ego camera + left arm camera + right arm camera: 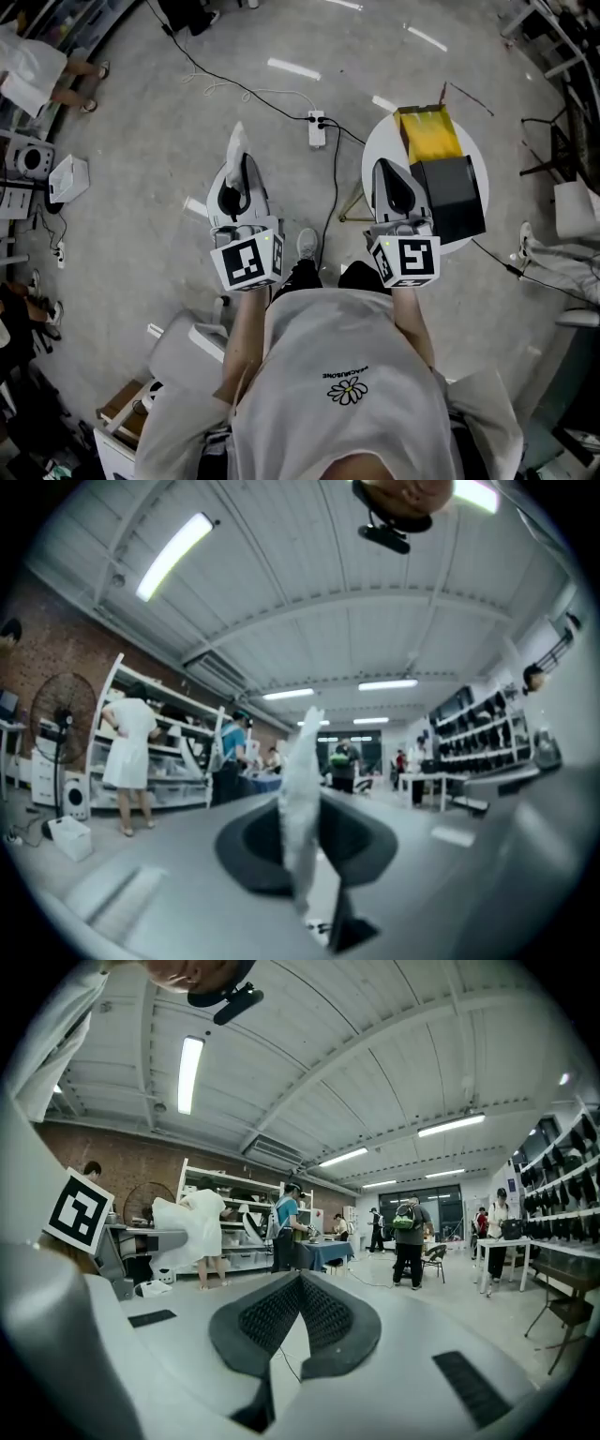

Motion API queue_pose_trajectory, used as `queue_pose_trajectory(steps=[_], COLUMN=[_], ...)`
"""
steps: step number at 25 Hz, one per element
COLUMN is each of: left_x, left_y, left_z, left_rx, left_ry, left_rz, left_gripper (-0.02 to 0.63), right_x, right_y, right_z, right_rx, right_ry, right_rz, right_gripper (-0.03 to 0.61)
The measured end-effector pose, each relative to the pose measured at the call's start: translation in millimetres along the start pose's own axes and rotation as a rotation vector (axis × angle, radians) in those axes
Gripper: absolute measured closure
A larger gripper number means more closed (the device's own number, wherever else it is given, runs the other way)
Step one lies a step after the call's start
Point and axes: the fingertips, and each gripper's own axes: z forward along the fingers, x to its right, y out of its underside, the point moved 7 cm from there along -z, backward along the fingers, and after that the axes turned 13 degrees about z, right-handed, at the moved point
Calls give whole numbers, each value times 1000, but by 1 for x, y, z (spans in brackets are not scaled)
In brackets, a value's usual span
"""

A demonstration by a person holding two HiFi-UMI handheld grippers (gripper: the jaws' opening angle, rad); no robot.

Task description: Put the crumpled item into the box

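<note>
The crumpled item (237, 141) is a white, papery wad that sticks out past the tips of my left gripper (239, 161), which I hold over the floor left of the table. In the left gripper view the wad (300, 794) stands upright between the dark pads (253, 850), pinched there by the shut jaws. The black box (451, 194) rests on a round white table (380, 150), with a yellow bag (427, 133) behind it. My right gripper (385, 169) hovers over the table just left of the box. Its ribbed pads (272, 1312) meet at the tips with nothing between them.
A white power strip (317, 128) and black cables lie on the grey floor between the grippers. A person in a white coat (33, 66) stands at the far left by shelves (178, 752). Chairs (562, 141) stand to the right of the table, and several people (408, 1241) stand further off.
</note>
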Motion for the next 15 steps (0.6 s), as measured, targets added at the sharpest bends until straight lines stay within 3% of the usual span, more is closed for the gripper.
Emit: queue_pose_trajectory(steps=[15], left_x=[16], left_y=[8], left_z=[44], left_rx=[-40], left_ry=[-2], left_rz=[-20], left_gripper=[568], right_x=[29], right_y=[-7], right_z=[36], right_rx=[12], right_ry=[-32], right_rz=[-9], right_gripper=[580])
